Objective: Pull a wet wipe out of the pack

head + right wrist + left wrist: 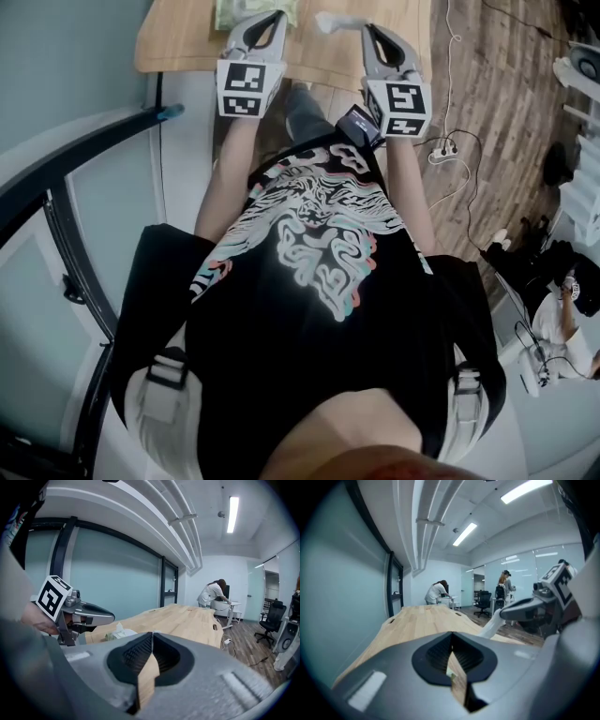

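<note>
The tabletop [183,37] is pale, matt wood. The left gripper [270,17] and right gripper [371,30] are smooth, matt grey plastic. The wipe [490,626] looks like soft white cloth.

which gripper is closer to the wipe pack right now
Left. The left gripper has its tips over the pack at the table edge. The right gripper is off to the pack's right in the head view, shut on a wipe.

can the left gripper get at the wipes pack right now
Probably yes: the pack lies on the table right by the tip of the left gripper, nothing between them. Its jaws are together, so they'd have to open first.
</note>
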